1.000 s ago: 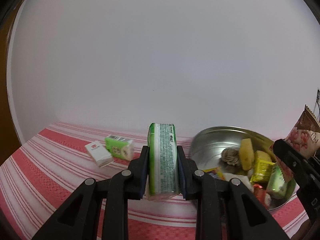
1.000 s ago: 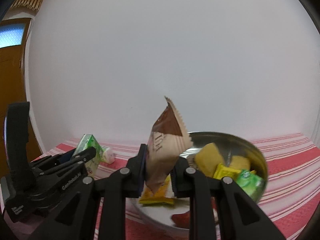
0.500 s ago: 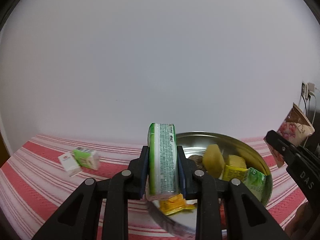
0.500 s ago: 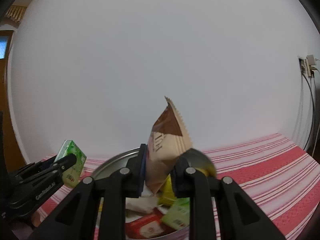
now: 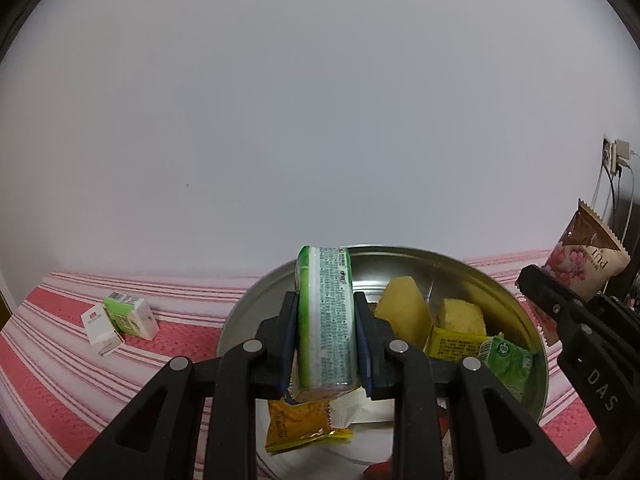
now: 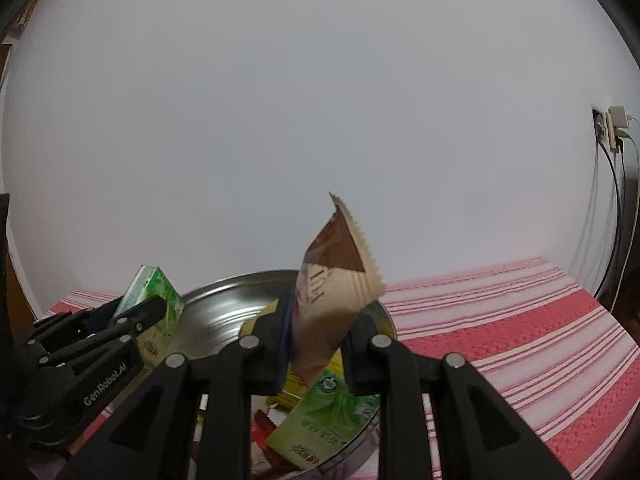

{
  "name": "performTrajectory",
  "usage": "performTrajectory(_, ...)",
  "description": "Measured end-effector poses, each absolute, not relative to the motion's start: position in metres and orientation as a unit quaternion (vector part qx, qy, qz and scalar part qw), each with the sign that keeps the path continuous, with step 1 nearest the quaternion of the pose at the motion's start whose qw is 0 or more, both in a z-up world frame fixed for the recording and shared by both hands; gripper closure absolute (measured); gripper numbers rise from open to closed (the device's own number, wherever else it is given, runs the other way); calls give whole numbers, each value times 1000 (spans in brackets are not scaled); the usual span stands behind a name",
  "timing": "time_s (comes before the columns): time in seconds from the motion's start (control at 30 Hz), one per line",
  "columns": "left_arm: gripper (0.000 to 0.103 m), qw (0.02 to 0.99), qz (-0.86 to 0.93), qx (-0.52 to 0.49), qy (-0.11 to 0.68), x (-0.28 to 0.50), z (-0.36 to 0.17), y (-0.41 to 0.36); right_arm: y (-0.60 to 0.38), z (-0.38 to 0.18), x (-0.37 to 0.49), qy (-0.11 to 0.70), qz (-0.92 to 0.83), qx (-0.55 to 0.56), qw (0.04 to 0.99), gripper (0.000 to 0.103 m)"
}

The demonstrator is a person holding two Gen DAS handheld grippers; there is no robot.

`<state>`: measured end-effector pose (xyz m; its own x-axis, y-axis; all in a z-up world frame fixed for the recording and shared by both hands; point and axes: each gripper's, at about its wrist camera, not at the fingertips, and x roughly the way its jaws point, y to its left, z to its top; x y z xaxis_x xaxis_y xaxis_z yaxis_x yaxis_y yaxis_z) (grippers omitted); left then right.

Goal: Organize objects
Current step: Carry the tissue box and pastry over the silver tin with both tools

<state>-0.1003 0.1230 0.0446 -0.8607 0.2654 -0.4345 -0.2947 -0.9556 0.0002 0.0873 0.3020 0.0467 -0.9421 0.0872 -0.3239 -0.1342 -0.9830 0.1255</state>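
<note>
Left wrist view: the left gripper (image 5: 325, 342) has its fingers (image 5: 289, 336) clamped on a green pack (image 5: 326, 320), which stands on edge between them, its printed white side facing the camera. The pack hangs over the near left part of a round metal bowl (image 5: 516, 300) that sits on the tabletop (image 5: 60, 360), covered in a red and white striped cloth. In the bowl lie two yellow cakes (image 5: 402, 312), a yellow wrapper (image 5: 454, 346), a green packet (image 5: 508, 360), an orange sachet (image 5: 298, 424) and a white wrapper (image 5: 352, 410); a bit of red shows at the bowl's near rim. Well to the left of the bowl, on the cloth, a small green box (image 5: 128, 316) lies touching a white box (image 5: 100, 328). At the right edge the right gripper (image 5: 560, 300) comes in, holding a brown and cream sachet (image 5: 588, 252) above the bowl's right rim. A wall socket (image 5: 616, 154) with cables sits on the white wall behind.

Right wrist view: the right gripper (image 6: 316, 344) has its fingers (image 6: 360, 344) pinched tight on the sachet (image 6: 336, 292), which stands tilted with its serrated edge pointing up. It is held over the bowl (image 6: 224, 312), above a green packet (image 6: 328, 416) and other wrappers that are partly hidden. On the left, the left gripper (image 6: 132, 320) holds the green pack (image 6: 154, 308) over the bowl's left rim. The striped tabletop (image 6: 520, 340) runs off to the right, and the socket (image 6: 610, 126) with its cables is on the wall at far right.
</note>
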Motion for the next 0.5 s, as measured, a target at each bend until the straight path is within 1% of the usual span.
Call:
performTrajectory(0.4,75,141,961,-235,45,-112,39,126,293,38,81,52,980,-186,46,82)
performTrajectory(0.5,75,141,959,-241,46,-115,36,125,283,44,82,49,980,-190,44,82)
